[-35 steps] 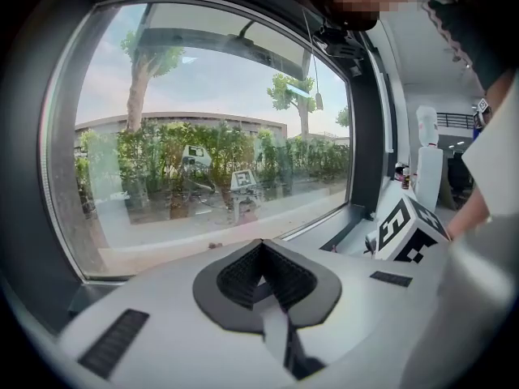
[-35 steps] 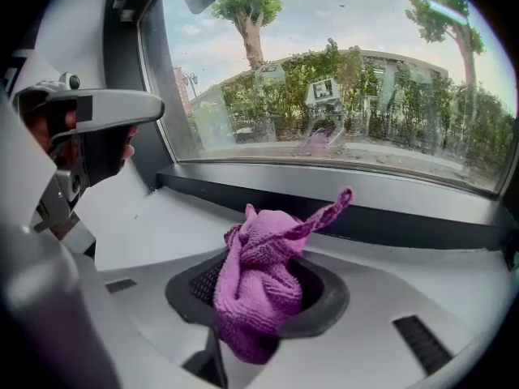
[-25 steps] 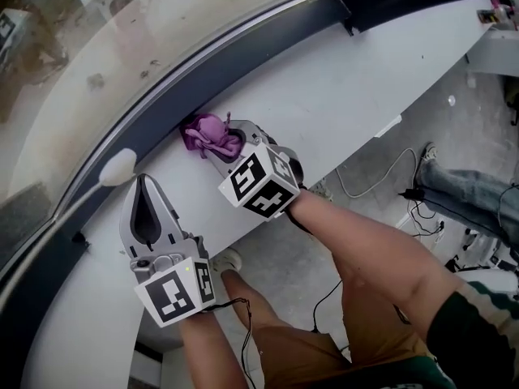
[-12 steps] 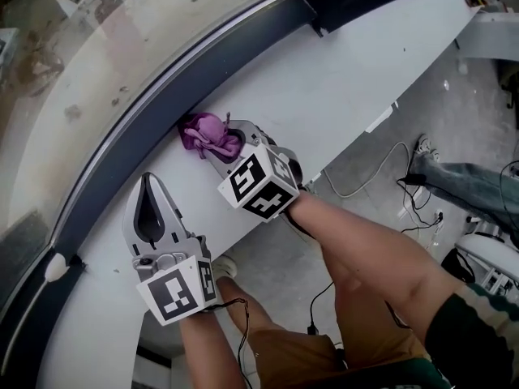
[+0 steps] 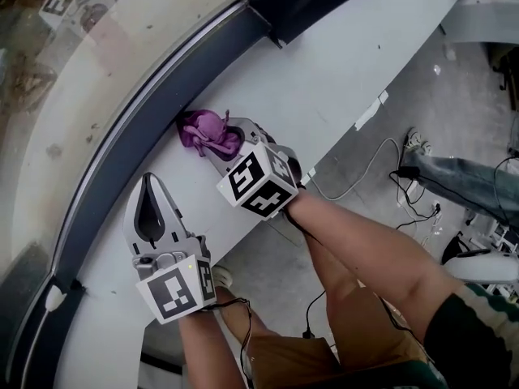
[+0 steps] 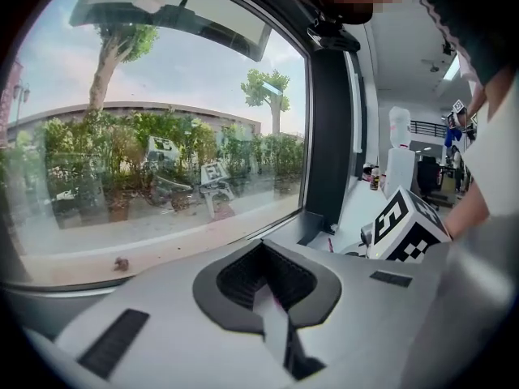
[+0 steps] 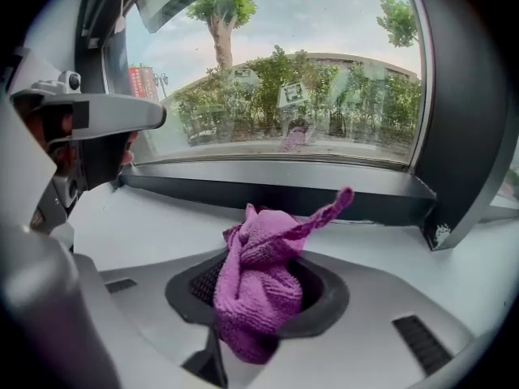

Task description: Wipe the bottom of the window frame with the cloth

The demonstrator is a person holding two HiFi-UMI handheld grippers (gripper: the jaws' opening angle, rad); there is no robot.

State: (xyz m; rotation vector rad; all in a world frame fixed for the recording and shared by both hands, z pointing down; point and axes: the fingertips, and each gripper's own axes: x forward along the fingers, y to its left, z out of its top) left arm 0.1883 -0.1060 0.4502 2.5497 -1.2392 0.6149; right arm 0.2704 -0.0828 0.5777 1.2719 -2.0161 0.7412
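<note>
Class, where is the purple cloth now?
In the head view's centre-left, the purple cloth is clamped in the right gripper, beside the dark window frame.

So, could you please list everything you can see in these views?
window frame: one, dark grey, curving below the pane
sill: one, white, under both tools
cloth: one, purple, bunched beside the frame's bottom edge
cables: several, dark and white, lower right, beyond the sill
marker boards: at least two, black-and-white, outdoors
left tool: one, grey, jaws together, empty, over the sill
right tool: one, grey, jaws clamped on the cloth
forearms: two, bare, behind the tools
</note>
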